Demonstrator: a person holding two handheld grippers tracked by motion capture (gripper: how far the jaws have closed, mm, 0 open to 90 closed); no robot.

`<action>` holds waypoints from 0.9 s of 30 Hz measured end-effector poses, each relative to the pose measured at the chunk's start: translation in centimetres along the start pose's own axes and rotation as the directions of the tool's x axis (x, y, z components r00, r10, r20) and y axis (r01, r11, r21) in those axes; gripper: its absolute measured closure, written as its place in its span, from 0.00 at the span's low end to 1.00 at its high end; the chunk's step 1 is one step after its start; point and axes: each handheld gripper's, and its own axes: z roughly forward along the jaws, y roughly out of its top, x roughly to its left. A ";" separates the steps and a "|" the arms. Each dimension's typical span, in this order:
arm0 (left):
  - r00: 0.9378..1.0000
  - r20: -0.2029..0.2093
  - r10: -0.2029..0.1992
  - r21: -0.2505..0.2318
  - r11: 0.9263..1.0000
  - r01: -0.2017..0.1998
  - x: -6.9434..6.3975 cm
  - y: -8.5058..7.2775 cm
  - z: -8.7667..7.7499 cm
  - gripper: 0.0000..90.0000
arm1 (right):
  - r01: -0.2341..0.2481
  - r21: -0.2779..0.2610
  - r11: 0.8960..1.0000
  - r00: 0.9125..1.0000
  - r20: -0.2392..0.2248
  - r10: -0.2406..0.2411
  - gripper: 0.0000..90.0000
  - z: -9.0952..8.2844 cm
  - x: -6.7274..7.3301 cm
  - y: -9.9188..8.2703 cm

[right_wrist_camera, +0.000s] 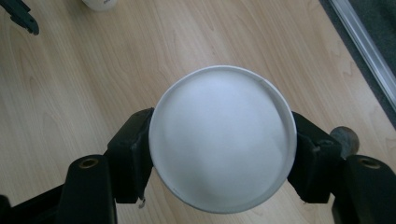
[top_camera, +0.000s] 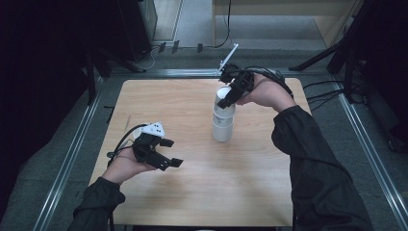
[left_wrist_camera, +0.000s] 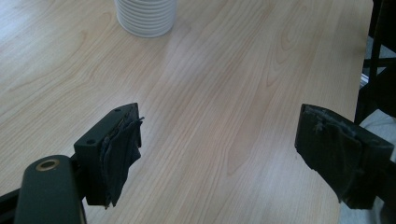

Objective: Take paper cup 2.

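Observation:
A stack of white ribbed paper cups [top_camera: 223, 127] stands near the middle of the wooden table [top_camera: 159, 96]; its lower part [left_wrist_camera: 145, 16] appears at the top of the left gripper view. My right gripper [top_camera: 226, 100] is shut on the topmost white cup [top_camera: 222, 91], lifted slightly above the rest. In the right gripper view the cup's round flat end [right_wrist_camera: 222, 137] faces the camera, pressed between the two black pads of my right gripper [right_wrist_camera: 222, 156]. My left gripper [top_camera: 173, 153] hovers over the front left of the table, open and holding nothing [left_wrist_camera: 219, 140].
The table's right edge [left_wrist_camera: 359, 56] runs close to the left gripper's far jaw. Metal rails [top_camera: 72, 154] frame the table, with dark stands and cables [top_camera: 332, 53] behind it. A black part [right_wrist_camera: 21, 16] and a white object [right_wrist_camera: 99, 3] lie at the top left of the right gripper view.

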 end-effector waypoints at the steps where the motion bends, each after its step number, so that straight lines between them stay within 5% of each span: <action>1: 1.000 0.002 0.000 -0.001 1.000 0.000 0.0 0.0 0.0 0.16 | 0.007 -0.001 1.000 1.000 0.009 -0.007 0.37 -0.4 0.0 0.1; 13: 1.000 0.018 0.012 -0.034 0.999 -0.011 0.1 0.5 0.0 0.16 | 0.054 -0.055 0.997 0.996 0.067 -0.050 0.37 -5.4 1.9 0.9; 21: 0.999 0.032 0.020 -0.054 0.998 -0.018 0.3 1.1 0.1 0.16 | 0.089 -0.099 0.991 0.996 0.021 -0.088 0.37 -8.2 4.8 0.0; 27: 0.998 0.049 0.040 -0.062 0.997 -0.037 0.3 1.6 0.5 0.16 | 0.083 -0.154 0.985 0.996 -0.018 -0.087 0.38 -7.9 6.2 -2.1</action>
